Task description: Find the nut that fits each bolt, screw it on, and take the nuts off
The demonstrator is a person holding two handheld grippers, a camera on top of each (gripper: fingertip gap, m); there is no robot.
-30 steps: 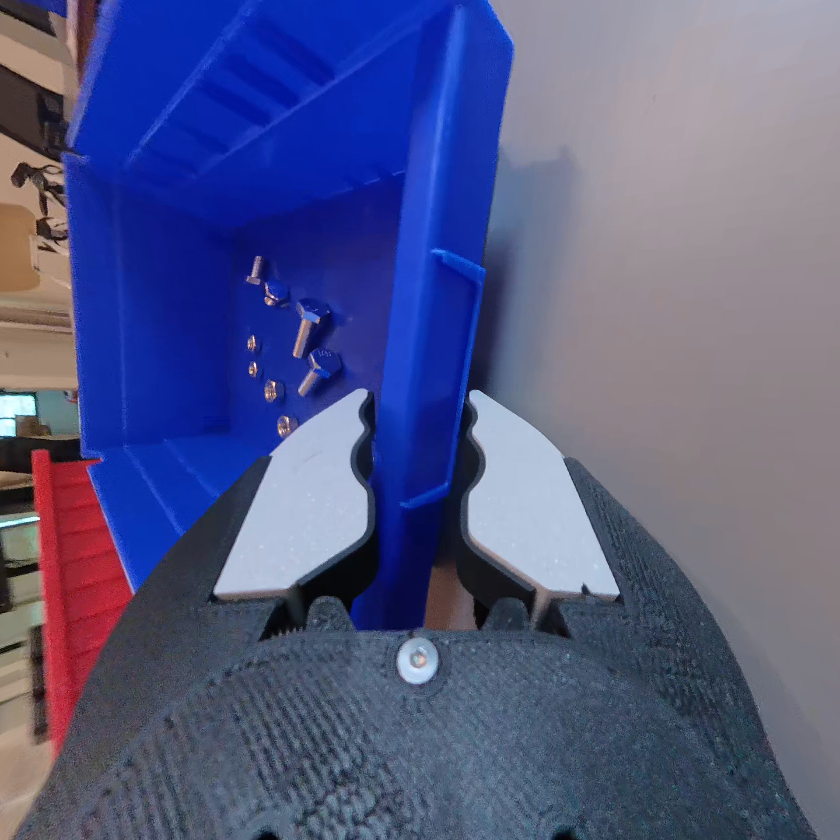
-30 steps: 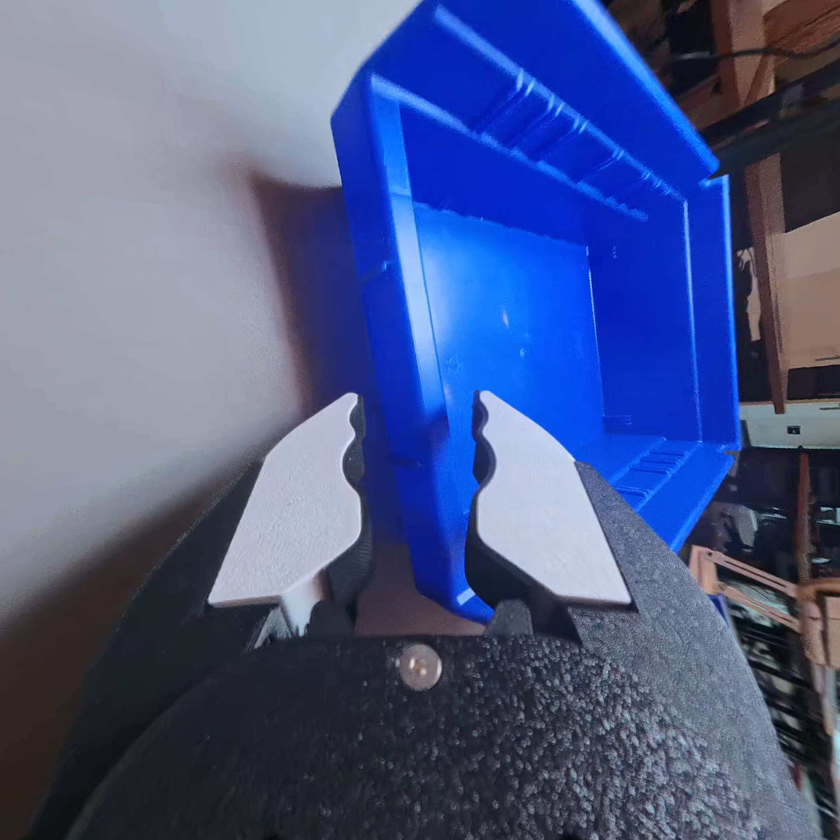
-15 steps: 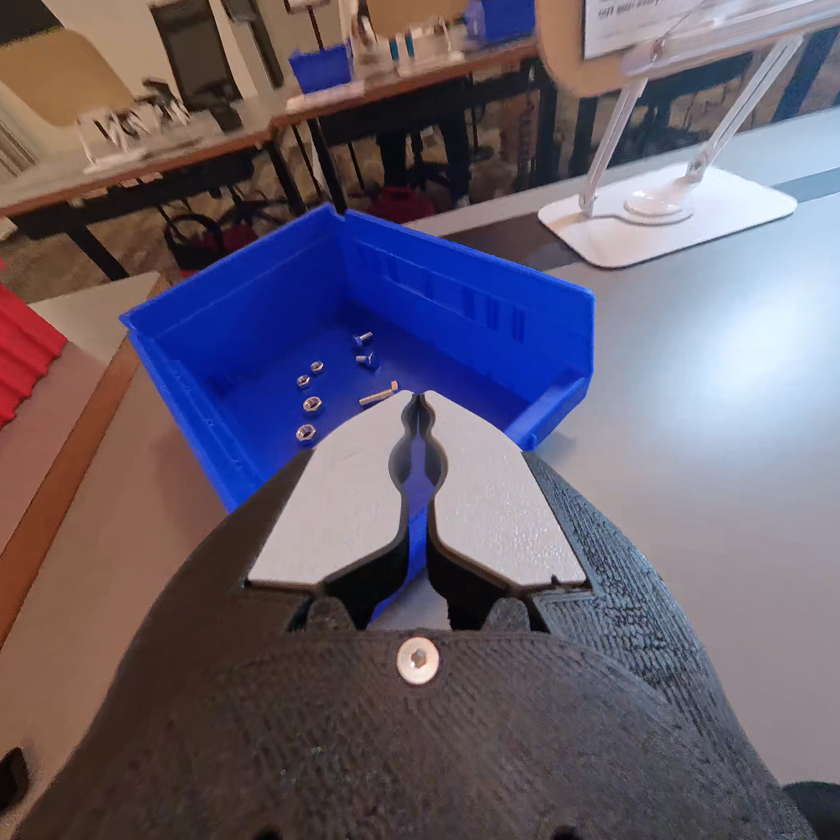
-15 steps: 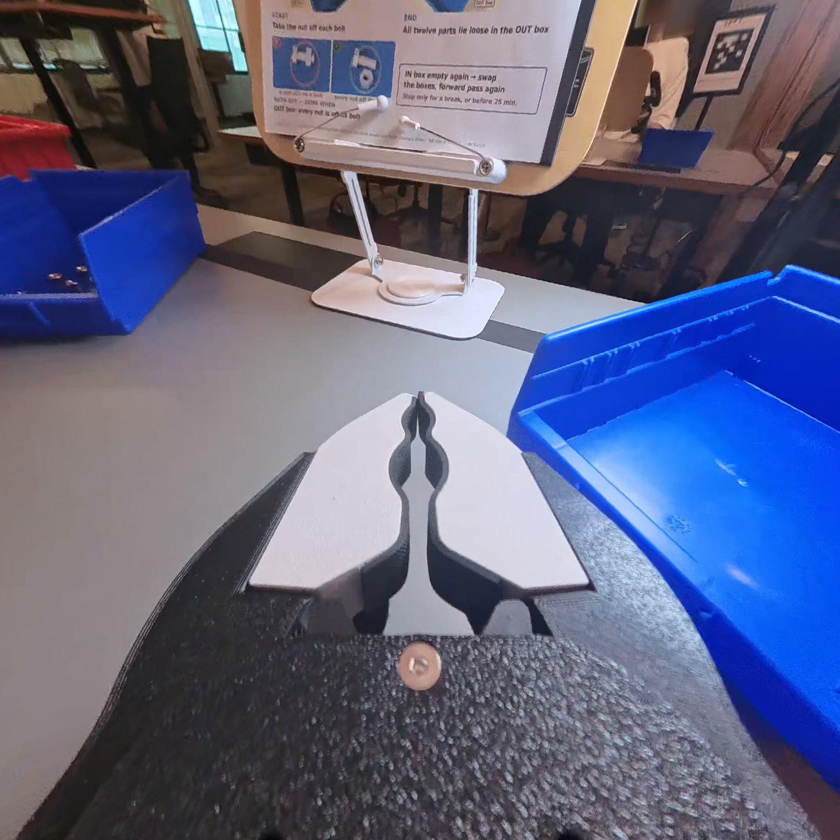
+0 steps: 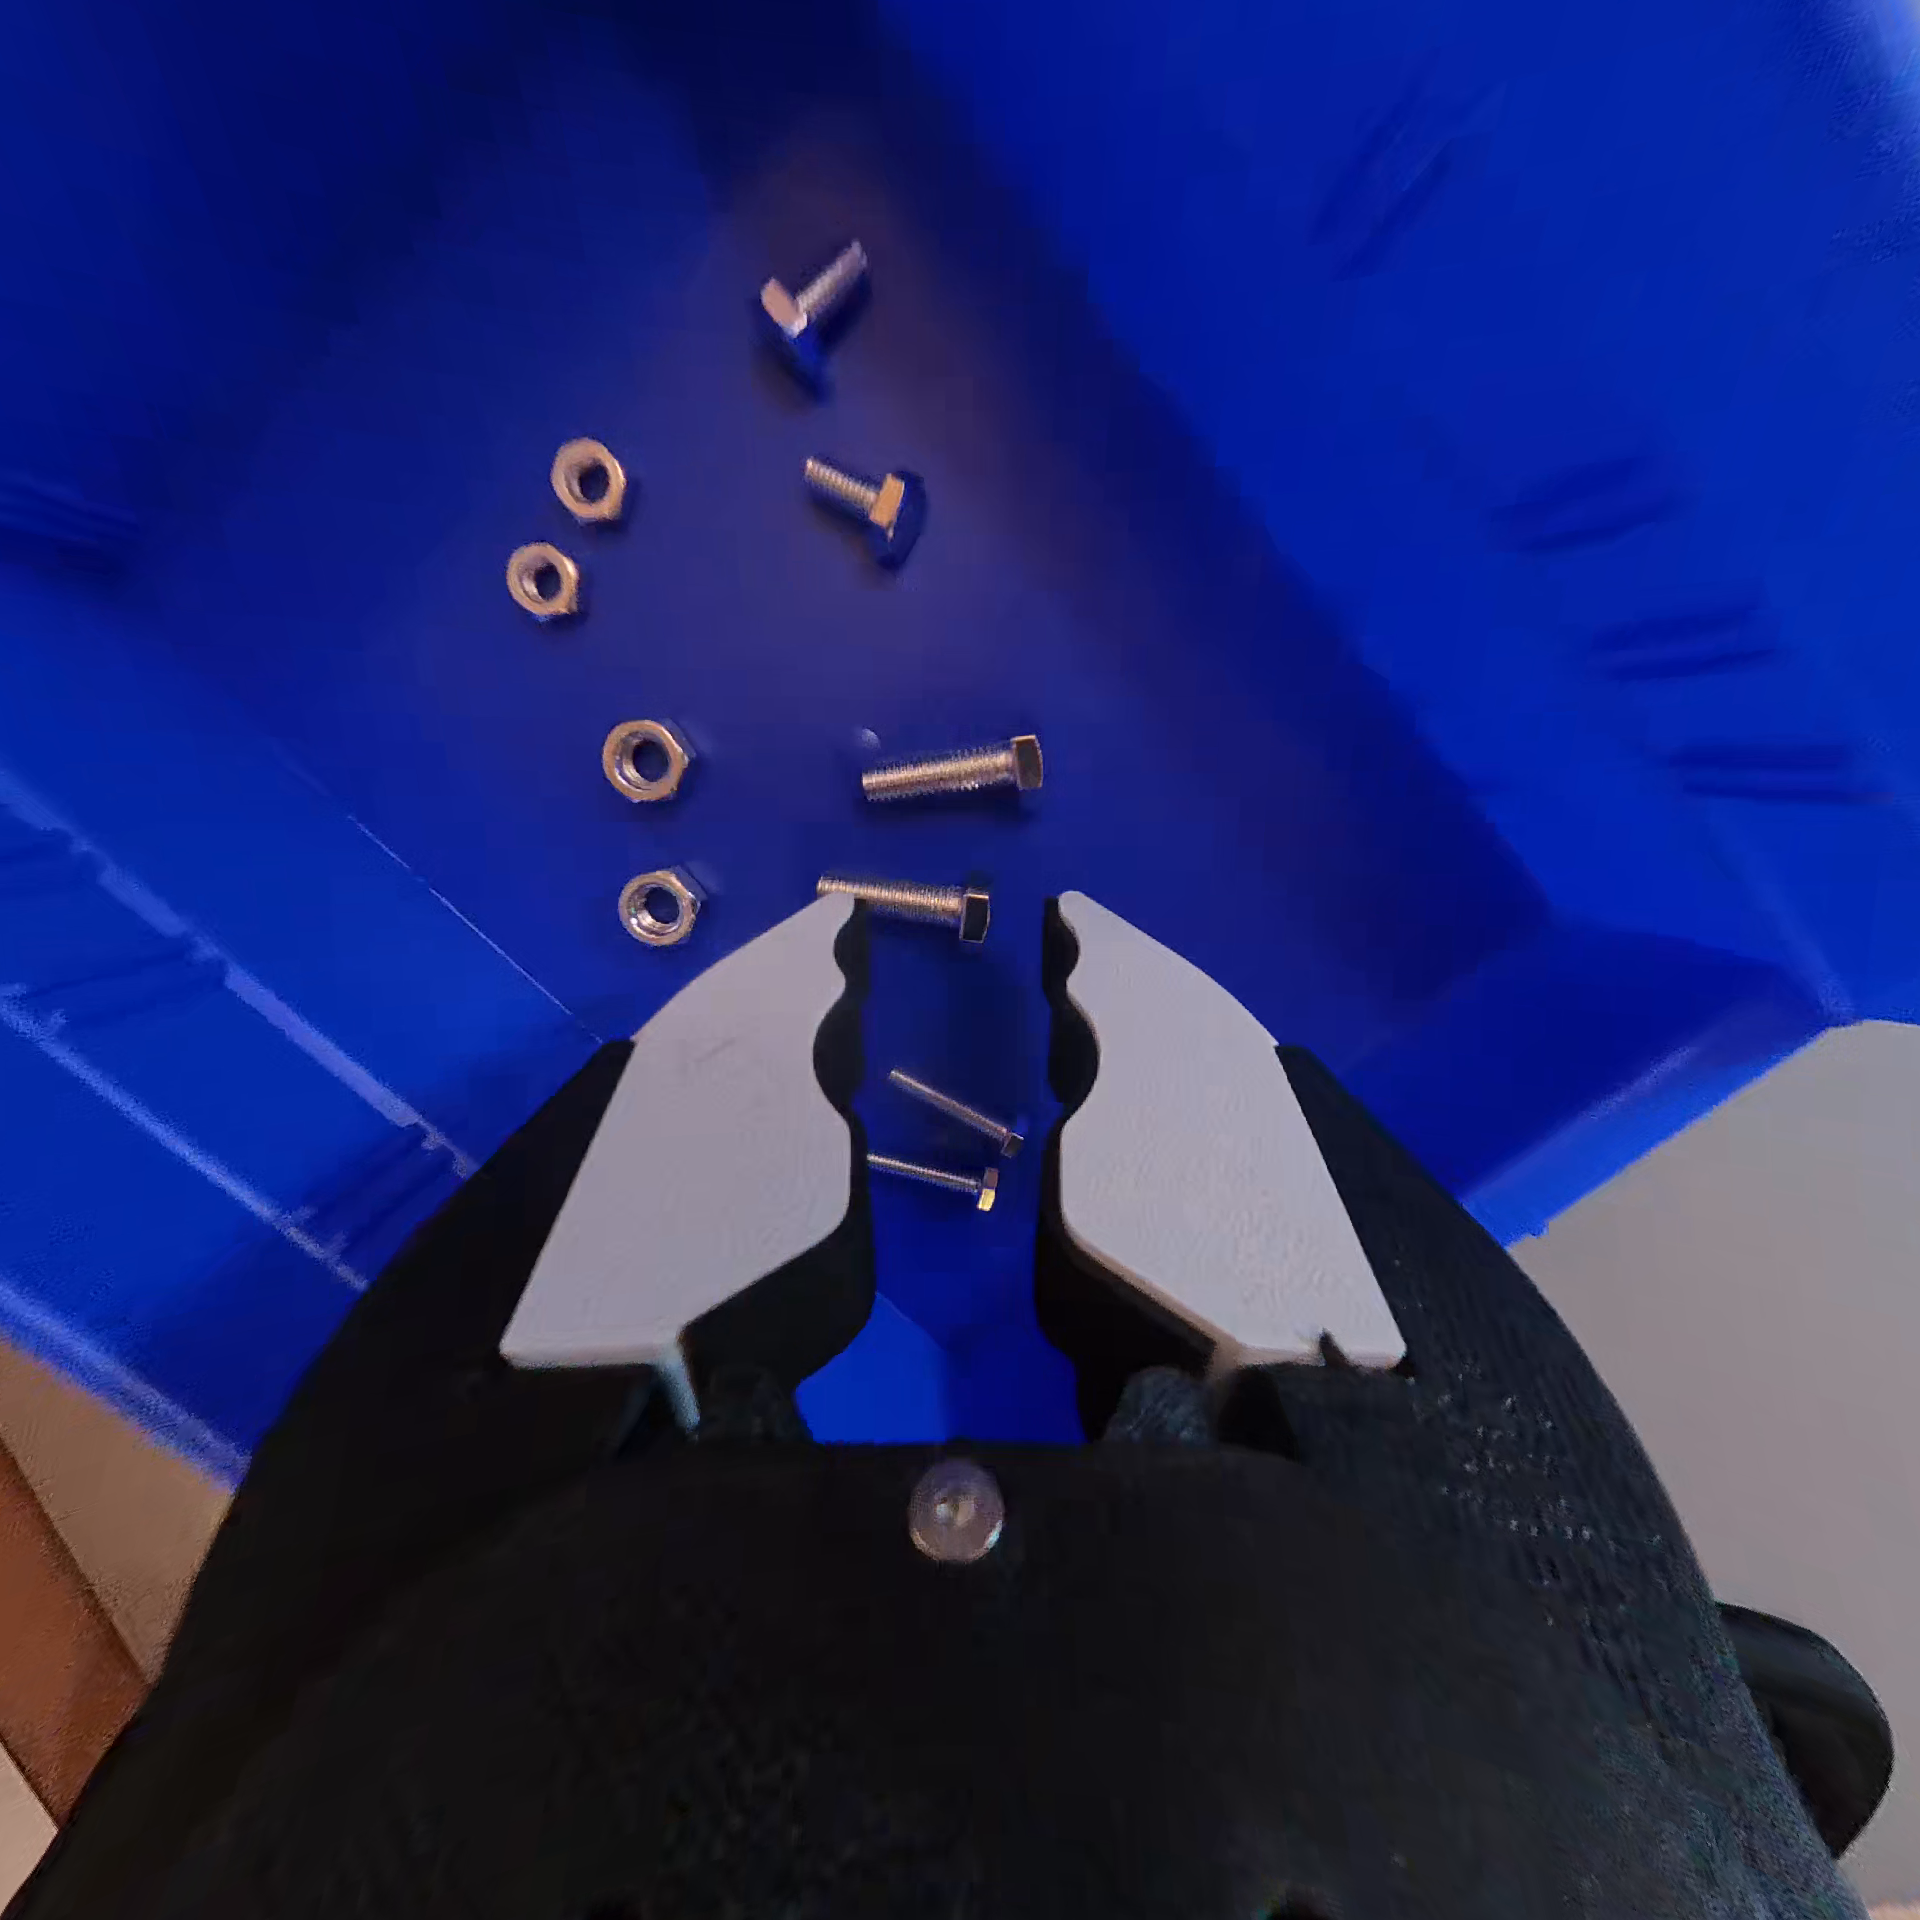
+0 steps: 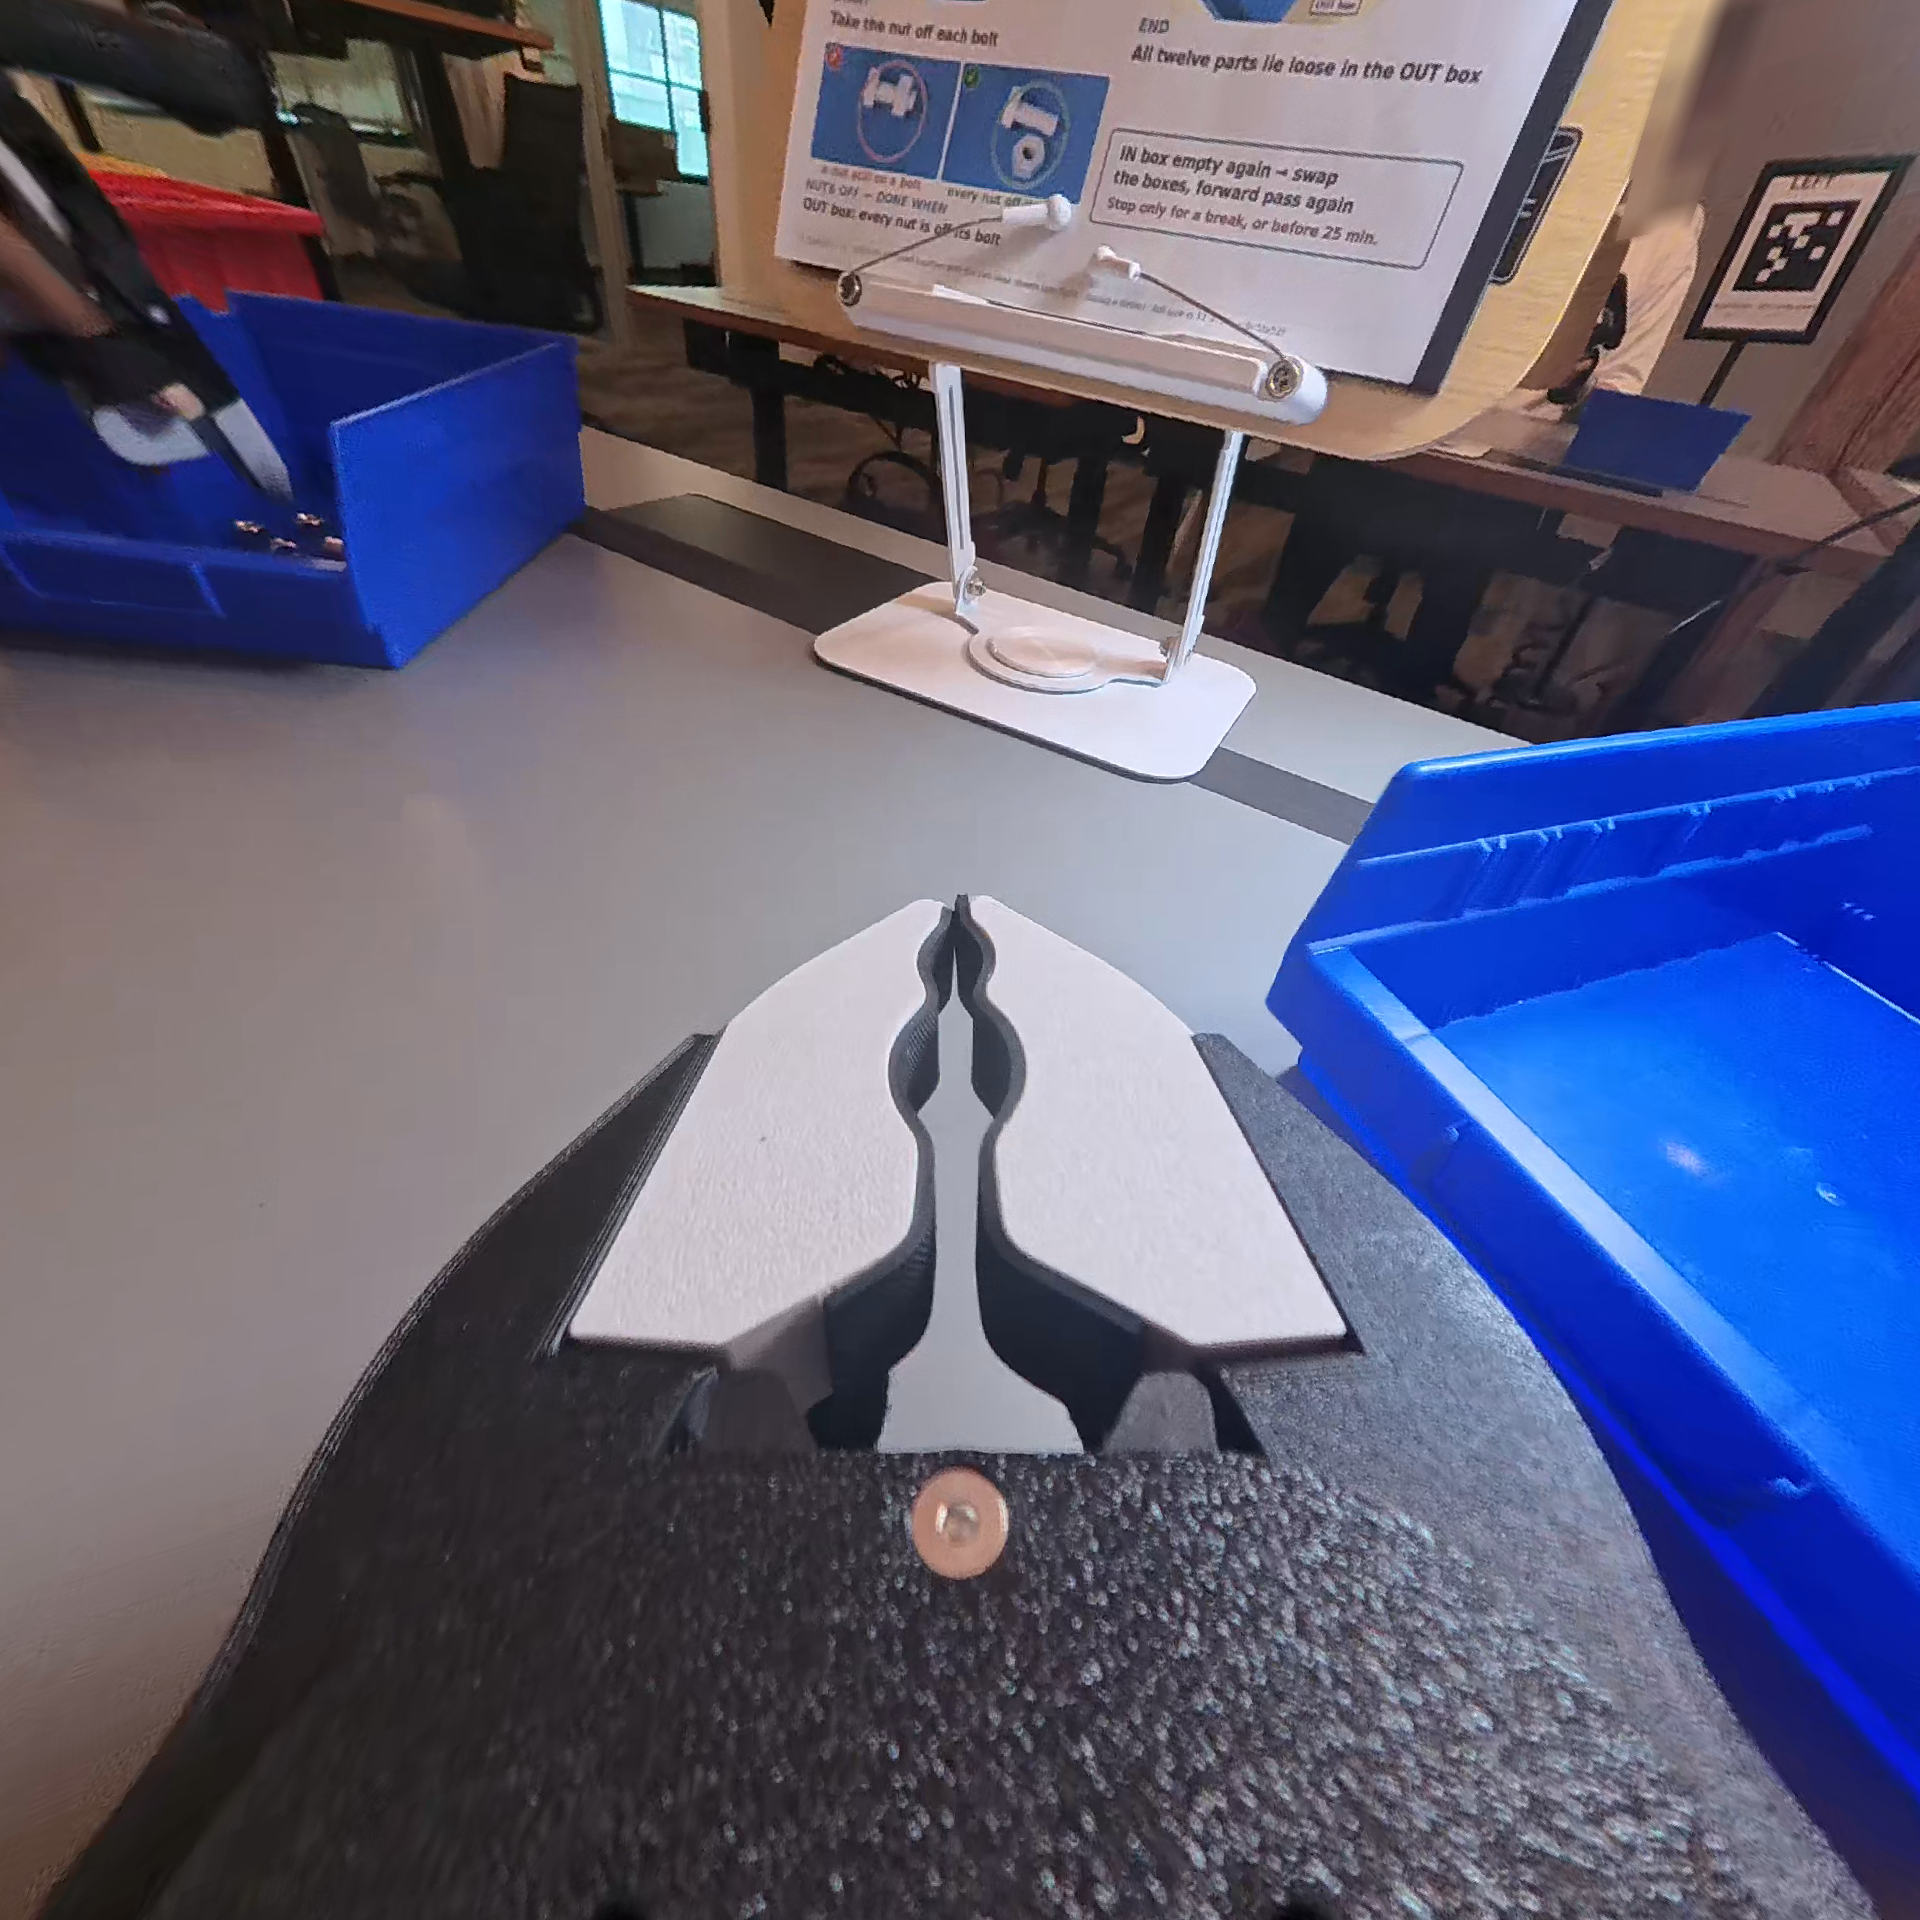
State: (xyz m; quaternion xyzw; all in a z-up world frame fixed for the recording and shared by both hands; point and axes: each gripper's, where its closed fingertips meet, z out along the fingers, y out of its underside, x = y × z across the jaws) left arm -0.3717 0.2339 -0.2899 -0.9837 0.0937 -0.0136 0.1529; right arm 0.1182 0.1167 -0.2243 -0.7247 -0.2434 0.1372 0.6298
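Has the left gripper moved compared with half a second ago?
Yes. The left gripper has gone forward and down into the blue bin and opened; half a second ago it was shut, behind the bin's near wall. Now a bolt lies at its fingertips.

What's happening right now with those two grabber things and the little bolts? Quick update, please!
Left hand-held gripper open, down inside the blue bin, over a loose bolt. Right hand-held gripper shut, empty, above the table. Nothing in the way.

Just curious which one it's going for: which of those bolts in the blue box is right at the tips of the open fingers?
The mid-length bolt lying crosswise just beyond the left fingertip; the others lie farther off or back between the fingers.
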